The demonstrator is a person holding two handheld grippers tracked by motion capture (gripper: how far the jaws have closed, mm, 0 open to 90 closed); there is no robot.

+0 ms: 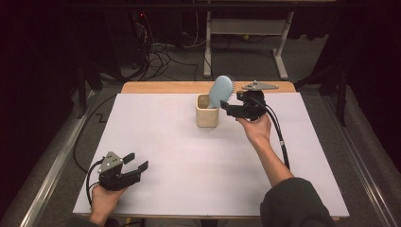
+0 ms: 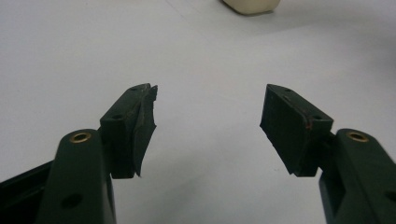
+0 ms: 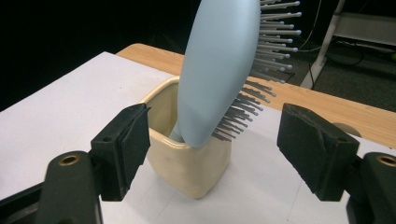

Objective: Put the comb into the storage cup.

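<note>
**Hairbrush standing in cup, both grippers free**

Nearest the high view's camera: left gripper [image 1: 135, 162], at the front-left corner of the white table [image 1: 189, 179], fingers [image 2: 135, 126] spread w/ nothing between them. Far side, center: cream cup [image 1: 207, 113] w/ a light-blue hairbrush [image 1: 221, 91] standing handle-down inside, head tilted, bristles facing away from the cup's open side (toward the right gripper). Right gripper [image 1: 226, 108] sits just beside the cup, fingers [image 3: 128, 144] spread, flanking cup and brush w/o touching.
</note>
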